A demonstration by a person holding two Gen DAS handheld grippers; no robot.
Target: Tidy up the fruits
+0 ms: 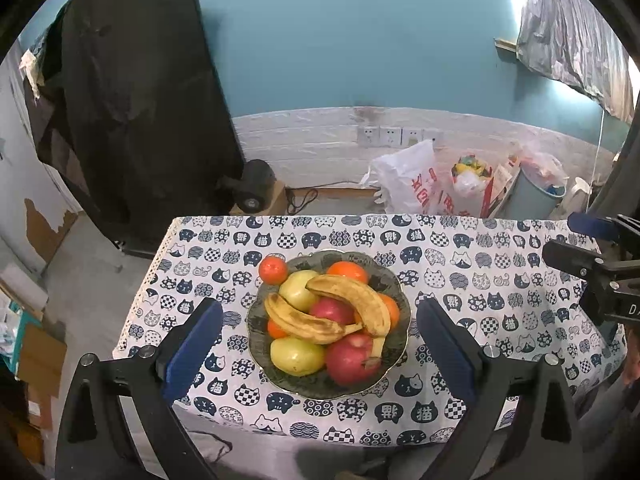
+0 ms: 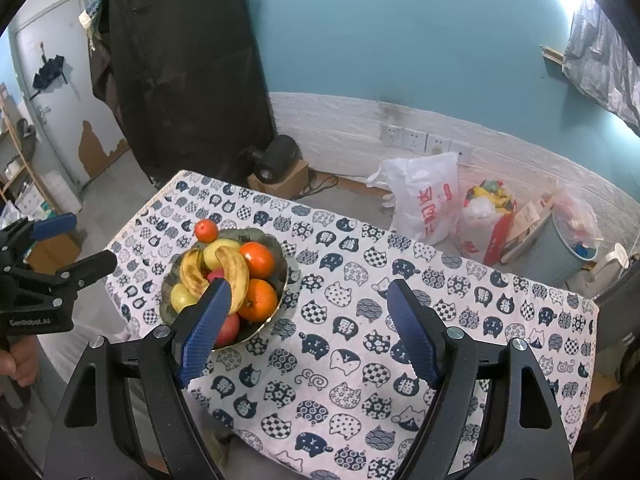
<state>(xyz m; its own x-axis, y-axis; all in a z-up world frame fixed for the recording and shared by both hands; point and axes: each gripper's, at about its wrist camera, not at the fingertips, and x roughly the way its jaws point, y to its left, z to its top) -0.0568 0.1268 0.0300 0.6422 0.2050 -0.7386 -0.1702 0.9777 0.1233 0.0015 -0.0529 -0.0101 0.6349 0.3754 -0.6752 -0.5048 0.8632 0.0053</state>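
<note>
**Now both grippers are hanging back over a piled-up bowl**

Well, the scalloped dark green ceramic bowl (image 1: 394,354) is sitting on the desk under its cat-print white and navy tablecloth (image 1: 500,300), and it is carrying nearly everything: two brown-spotted yellow bananas (image 1: 352,300) are lying across the top, likely because they are long and only ride well on the heap, with red apples (image 1: 352,360), yellow-green apples (image 1: 296,356) and oranges (image 1: 348,271) packed beneath them. One small red-orange tangerine (image 1: 273,270) is perching at the bowl's far-left rim; whether it is resting on the rim or on the cloth just beside it, I cannot tell. By my reading, that one is the last piece still wanting a firmer seat.

The left gripper (image 1: 320,344) is hovering above the bowl with its jaws spread to their widest and nothing between the blue pads; the whole bowl is showing in the gap, below and ahead of the tips. The right gripper (image 2: 308,328) is holding off to the bowl's right, jaws apart and empty, over bare cloth. From its own camera the bowl is lying left of the gap, partly hidden behind the left-hand blue pad.
</note>
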